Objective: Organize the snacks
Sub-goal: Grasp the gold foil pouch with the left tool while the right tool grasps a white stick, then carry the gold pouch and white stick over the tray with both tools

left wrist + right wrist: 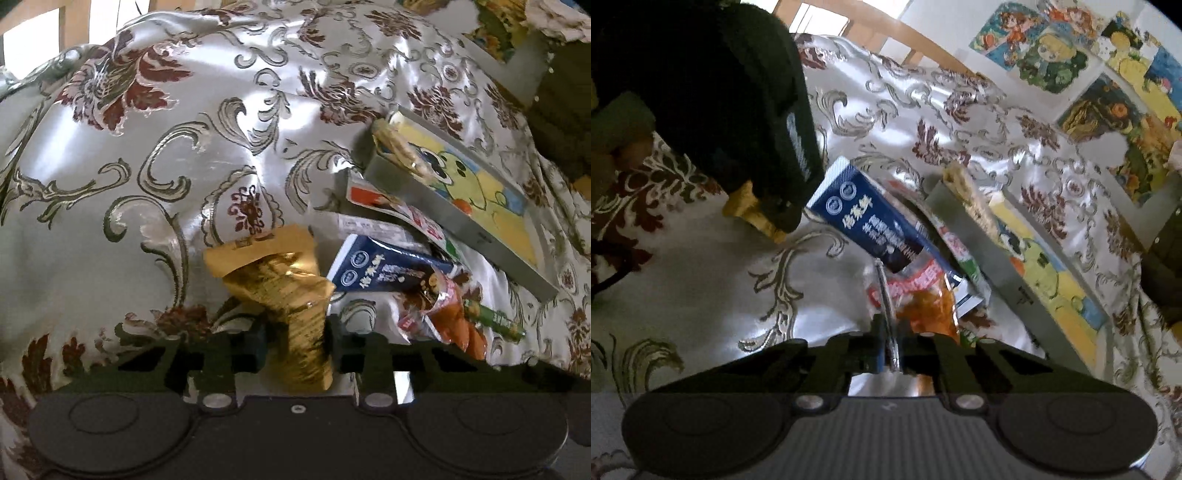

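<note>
Gold snack packet (291,295) crumpled, pinched btwn left gripper (295,332) fingers, held over floral tablecloth (110,184). Orange-red packet (923,299) clamped by its thin edge in right gripper (890,343), jaws narrow. Blue pouch (388,269) and other snacks piled just beside, against grey cartoon-print tray (461,206).

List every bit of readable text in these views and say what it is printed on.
Dark blue snack packet: large white Chinese characters and two round seals, too blurred to read with confidence.
Red and orange snack packet: white lettering on a red band, unreadable.
Green stick packet: small print, unreadable.
Gold foil packet in the left gripper: no legible text.
Cartoon tray: pictures only.
</note>
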`<state>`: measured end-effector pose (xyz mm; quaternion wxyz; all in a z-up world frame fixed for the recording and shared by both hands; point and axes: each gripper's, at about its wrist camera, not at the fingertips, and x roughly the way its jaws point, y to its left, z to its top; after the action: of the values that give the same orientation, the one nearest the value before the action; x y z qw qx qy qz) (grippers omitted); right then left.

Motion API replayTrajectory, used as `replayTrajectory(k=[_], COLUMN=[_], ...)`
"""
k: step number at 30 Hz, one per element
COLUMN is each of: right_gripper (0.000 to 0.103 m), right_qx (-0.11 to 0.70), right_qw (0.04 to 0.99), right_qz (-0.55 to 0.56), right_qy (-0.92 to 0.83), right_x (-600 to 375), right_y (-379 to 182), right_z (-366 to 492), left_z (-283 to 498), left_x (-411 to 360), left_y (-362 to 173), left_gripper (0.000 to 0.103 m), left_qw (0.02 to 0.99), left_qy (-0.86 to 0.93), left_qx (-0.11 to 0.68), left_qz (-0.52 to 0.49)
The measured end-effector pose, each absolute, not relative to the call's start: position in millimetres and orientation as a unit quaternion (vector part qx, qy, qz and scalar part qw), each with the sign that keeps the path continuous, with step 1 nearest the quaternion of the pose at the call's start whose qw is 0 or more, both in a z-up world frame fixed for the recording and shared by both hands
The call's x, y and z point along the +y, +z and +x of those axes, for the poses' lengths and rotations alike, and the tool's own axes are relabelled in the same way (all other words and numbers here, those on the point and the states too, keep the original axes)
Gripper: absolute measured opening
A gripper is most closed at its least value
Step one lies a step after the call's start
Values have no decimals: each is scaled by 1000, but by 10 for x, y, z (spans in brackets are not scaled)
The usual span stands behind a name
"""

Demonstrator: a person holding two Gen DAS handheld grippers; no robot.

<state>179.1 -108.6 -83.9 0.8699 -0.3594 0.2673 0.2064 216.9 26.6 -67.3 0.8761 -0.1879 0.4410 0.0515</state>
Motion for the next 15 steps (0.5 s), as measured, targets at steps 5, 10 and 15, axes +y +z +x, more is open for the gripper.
replayTrajectory(k=[5, 10, 15], right_gripper=[7, 7, 7], right_qx=[254, 242, 222], right_qw=[871, 879, 887], right_qz=[-366, -358, -355], right_qy=[209, 201, 194], right_x=[-1068, -1106, -1144], right_y=[-804, -731, -628], right_z=[1747, 1736, 1677], left_z=[2132, 2031, 1918], left_x=[251, 212, 109], left_y=[-652, -556, -441], left_gripper=[28, 28, 28], left_qw=[881, 893, 910], left_qy=[51, 47, 40], left_qx=[434, 412, 382], left_qz=[-183, -176, -153])
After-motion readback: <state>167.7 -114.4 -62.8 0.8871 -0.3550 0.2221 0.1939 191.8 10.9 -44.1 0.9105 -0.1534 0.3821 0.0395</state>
